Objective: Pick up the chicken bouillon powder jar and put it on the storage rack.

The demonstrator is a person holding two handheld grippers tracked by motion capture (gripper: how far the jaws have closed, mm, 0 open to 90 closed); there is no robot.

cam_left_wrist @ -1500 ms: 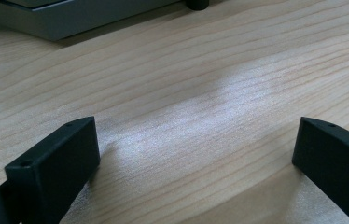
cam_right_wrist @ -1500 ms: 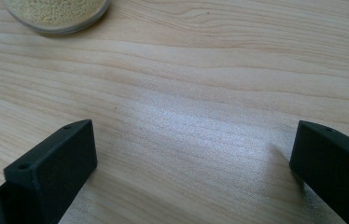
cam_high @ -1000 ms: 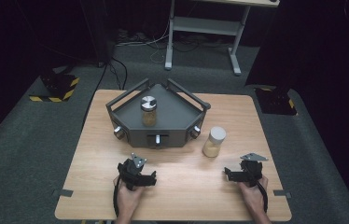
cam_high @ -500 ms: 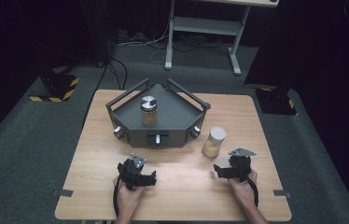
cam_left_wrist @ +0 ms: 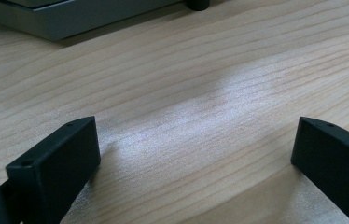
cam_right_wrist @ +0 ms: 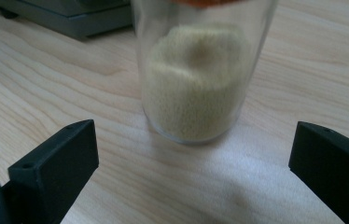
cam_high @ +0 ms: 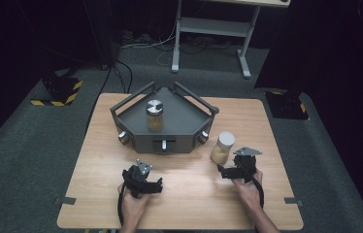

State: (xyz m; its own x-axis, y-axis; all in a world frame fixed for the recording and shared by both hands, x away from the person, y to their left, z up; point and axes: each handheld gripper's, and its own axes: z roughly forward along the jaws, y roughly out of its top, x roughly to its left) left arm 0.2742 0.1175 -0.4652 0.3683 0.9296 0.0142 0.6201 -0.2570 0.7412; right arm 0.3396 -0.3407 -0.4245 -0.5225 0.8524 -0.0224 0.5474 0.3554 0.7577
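I hold my right gripper (cam_high: 224,172) low over the wooden table (cam_high: 189,194), jaws spread wide, and it points at the glass jar (cam_high: 221,148) with the pale lid that stands on the tabletop just right of the grey tray (cam_high: 179,128). In the right gripper view my right gripper's two black jaws rise at the bottom corners with the jar (cam_right_wrist: 196,84) upright ahead of them, centred in the gap but not yet between the tips; nothing touches the glass. The jar is partly filled with fine yellowish grains (they look like millet or some such, I cannot tell which), and its top runs out of that view.

My left gripper (cam_high: 156,187) rests near the front edge of the table, well apart from the jar, and its jaws are also spread with only bare wood (cam_left_wrist: 186,116) between them in the left gripper view. The tray's front edge (cam_left_wrist: 70,21) shows at the top of that view.

On the tray stands a second jar (cam_high: 154,115), upright, with a silver metal lid and similar grains inside.
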